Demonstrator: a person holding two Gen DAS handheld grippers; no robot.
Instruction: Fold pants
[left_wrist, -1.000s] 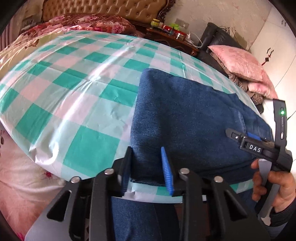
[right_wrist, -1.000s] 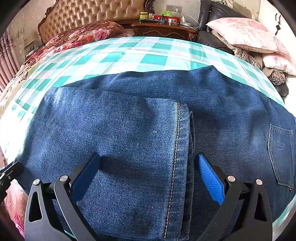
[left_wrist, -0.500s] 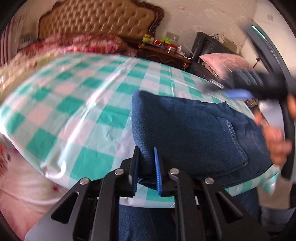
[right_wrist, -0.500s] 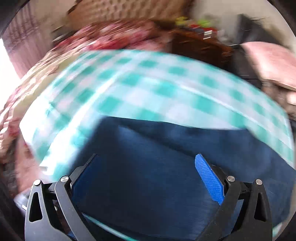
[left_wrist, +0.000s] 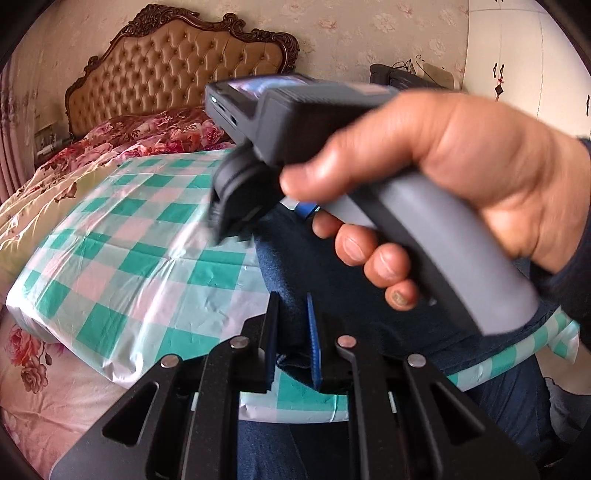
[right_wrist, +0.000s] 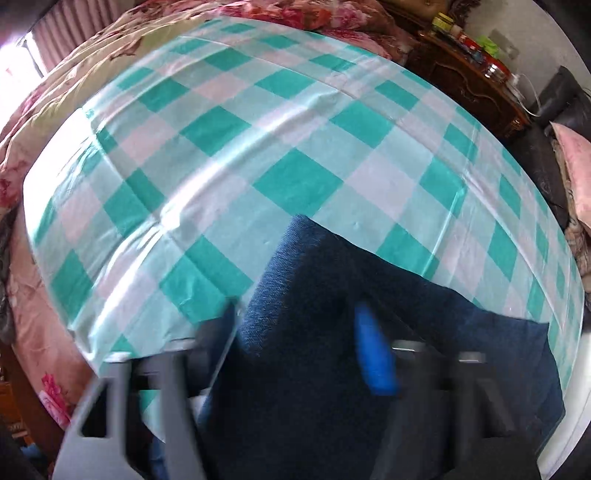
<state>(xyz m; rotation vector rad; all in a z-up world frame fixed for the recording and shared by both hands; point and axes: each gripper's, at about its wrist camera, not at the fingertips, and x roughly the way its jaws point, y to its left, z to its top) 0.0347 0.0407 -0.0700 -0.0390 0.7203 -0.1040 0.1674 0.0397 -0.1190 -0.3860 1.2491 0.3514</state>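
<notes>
**Right gripper crosses over to the left fold edge**

Big change from a second ago: my right gripper was spread wide over the hem seam on the right part of the jeans; now it has swung across in front of my left gripper and sits over the folded left edge, jaws narrower, denim between them. Motion blur, so I cannot tell if it actually grips yet. My left gripper has closed from a medium gap to a narrow pinch and holds the near corner of the fold.

The jeans lie folded on the green checked cloth over the bed, near edge, toward the right side. Probably both grippers are setting up to lift this edge for the next fold.

Pose: my right hand wraps the grey handle, knuckles up, tool pointing left and down, passing above the left gripper. Left gripper is low, level, pointing forward across the bed.
</notes>
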